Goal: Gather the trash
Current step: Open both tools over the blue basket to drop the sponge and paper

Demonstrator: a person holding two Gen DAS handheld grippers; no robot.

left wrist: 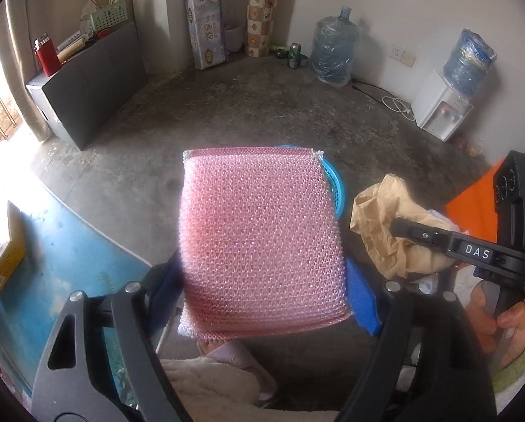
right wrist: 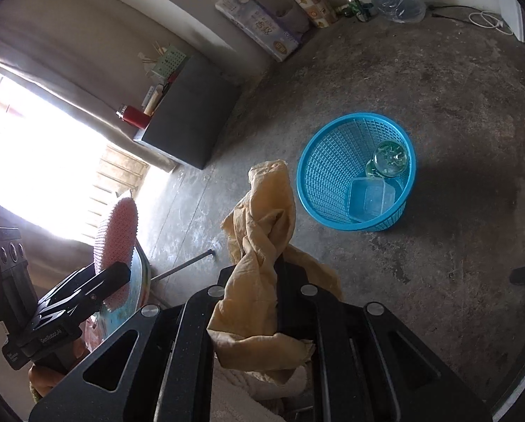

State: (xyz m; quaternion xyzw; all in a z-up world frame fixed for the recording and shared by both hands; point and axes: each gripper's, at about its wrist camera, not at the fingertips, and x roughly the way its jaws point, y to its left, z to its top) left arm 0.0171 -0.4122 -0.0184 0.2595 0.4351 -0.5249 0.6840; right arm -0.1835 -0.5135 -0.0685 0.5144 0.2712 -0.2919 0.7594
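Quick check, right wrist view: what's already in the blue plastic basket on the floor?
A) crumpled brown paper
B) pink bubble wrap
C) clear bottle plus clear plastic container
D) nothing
C: inside the blue plastic basket lie a clear bottle and a clear plastic container; the crumpled brown paper is outside it, pinched in the right tool.

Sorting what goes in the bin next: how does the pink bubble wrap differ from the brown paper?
The pink bubble wrap is a flat, stiff-looking sheet; the brown paper is crumpled and twisted. The bubble wrap spans the widely spread left tongs; the paper is pinched in the nearly closed right tongs. Both are held off the floor, near the blue basket.
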